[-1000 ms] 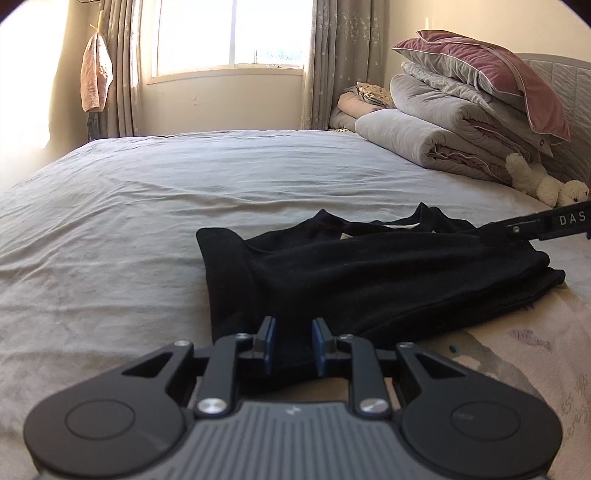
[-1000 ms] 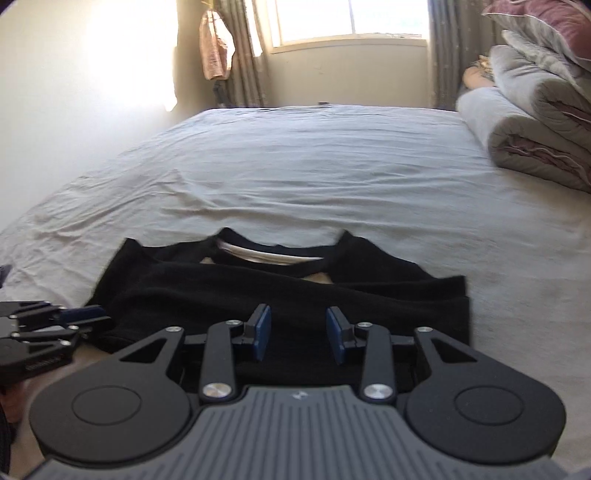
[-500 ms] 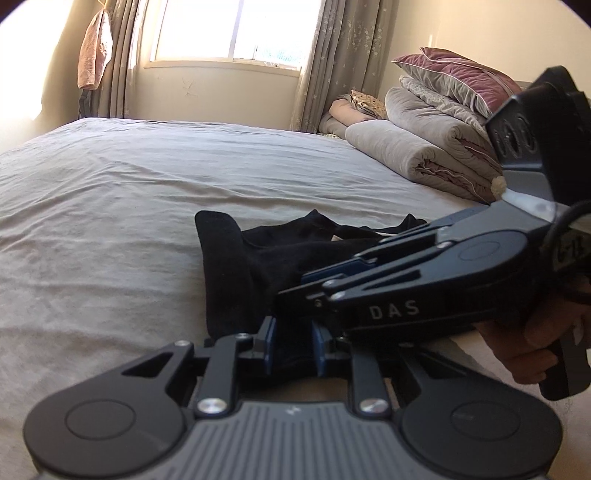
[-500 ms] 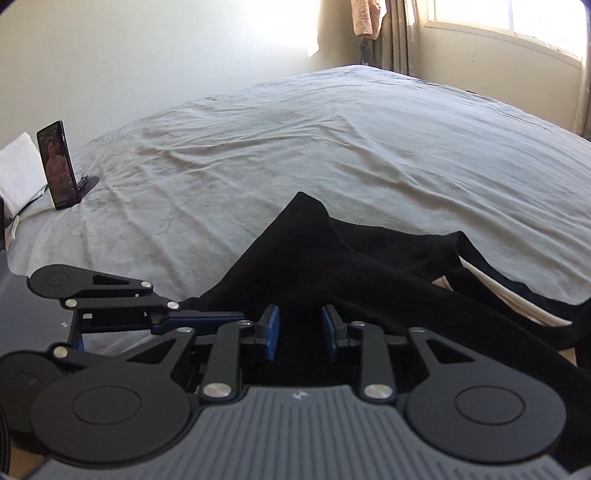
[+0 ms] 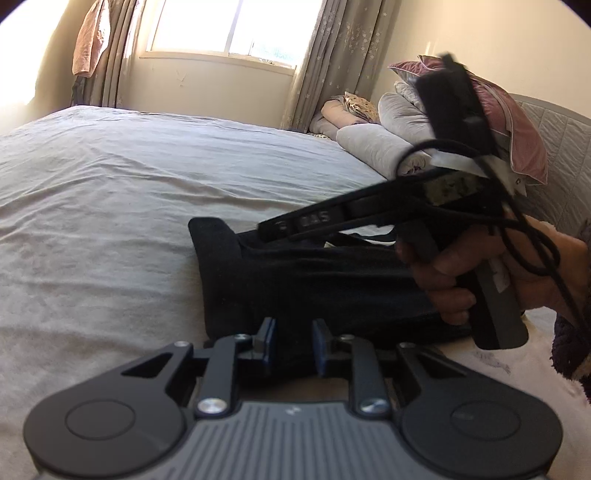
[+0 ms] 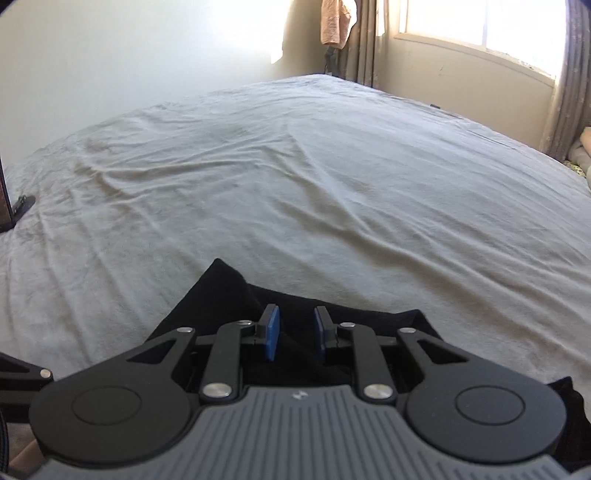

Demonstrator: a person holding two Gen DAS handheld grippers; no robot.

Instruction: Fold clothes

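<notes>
A black garment (image 5: 314, 280) lies partly folded on the grey bedsheet (image 5: 110, 184), close in front of me. My left gripper (image 5: 293, 347) is at its near edge, jaws narrow, with black cloth pinched between the pads. A hand (image 5: 461, 280) holds my right gripper (image 5: 264, 230), which reaches across the garment to its far left corner. In the right wrist view that gripper (image 6: 295, 336) sits over the corner of the garment (image 6: 221, 295). Its jaws are closing with a ridge of cloth between them. The blue pads (image 6: 271, 334) still show bare faces.
Rolled quilts (image 5: 380, 147) and a mauve pillow (image 5: 517, 122) are stacked at the right by the headboard. A window with curtains (image 5: 229, 26) is behind the bed. A dark phone stand (image 6: 20, 205) sits at the sheet's left edge. Wrinkled sheet (image 6: 295, 184) stretches beyond the garment.
My right gripper swept from the garment's right side across to its left corner, rolled, and its jaws narrowed. My left gripper stayed at the near edge, only tilting a little.
</notes>
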